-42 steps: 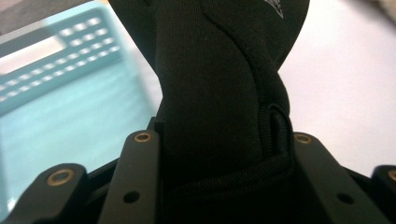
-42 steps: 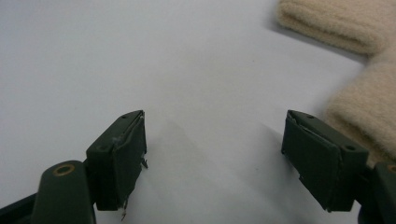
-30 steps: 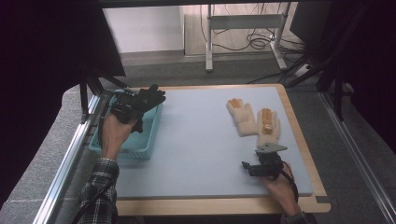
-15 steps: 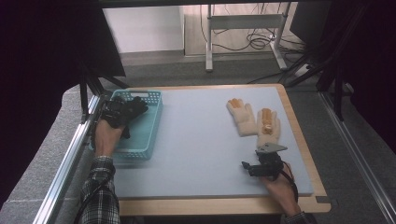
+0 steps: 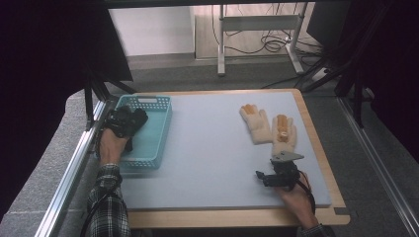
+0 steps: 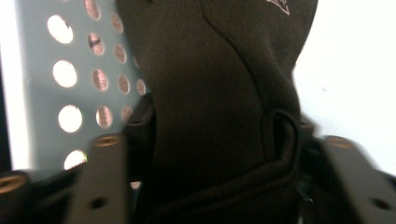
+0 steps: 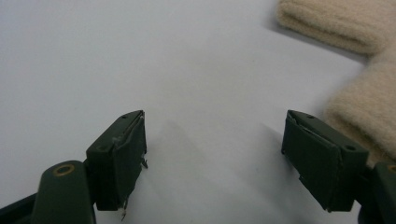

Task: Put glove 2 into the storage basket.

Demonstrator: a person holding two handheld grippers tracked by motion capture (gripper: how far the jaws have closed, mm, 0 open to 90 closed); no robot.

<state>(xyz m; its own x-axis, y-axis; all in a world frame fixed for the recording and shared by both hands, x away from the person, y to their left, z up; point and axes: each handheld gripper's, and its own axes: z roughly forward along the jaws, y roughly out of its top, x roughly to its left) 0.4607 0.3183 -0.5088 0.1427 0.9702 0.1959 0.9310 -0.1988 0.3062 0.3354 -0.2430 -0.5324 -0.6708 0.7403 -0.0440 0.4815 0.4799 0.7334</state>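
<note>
While my left gripper [image 5: 129, 120] hangs low over the blue basket [image 5: 157, 143], its jaws have just been opening, and the black glove [image 6: 219, 93] sits between them, slack rather than pinched. In the left gripper view the glove's cuff bulges in the gap and the pads stand off to either side of it, so I judge the hold is being let go. The basket's perforated wall [image 6: 84, 88] shows just behind the glove, which tells me the glove is inside the basket, at its left side near the far end. I hold the gripper low there so the soft fabric will settle into the basket instead of draping over its rim.

To the right of the basket, the pale blue surface [image 5: 212, 143] lies bare across its middle. Well to the right of the basket lie two cream knitted gloves [image 5: 269, 127], side by side and touching, fingers pointing away from me; they look like the next things to go in.

Nearer to me than those gloves, my right gripper [image 5: 267, 178] rests close to the surface with its jaws spread wide and nothing between them. In the right gripper view the cream knit [image 7: 369, 112] lies just beside the right-hand jaw, so that gripper seems parked and ready for a pickup.
</note>
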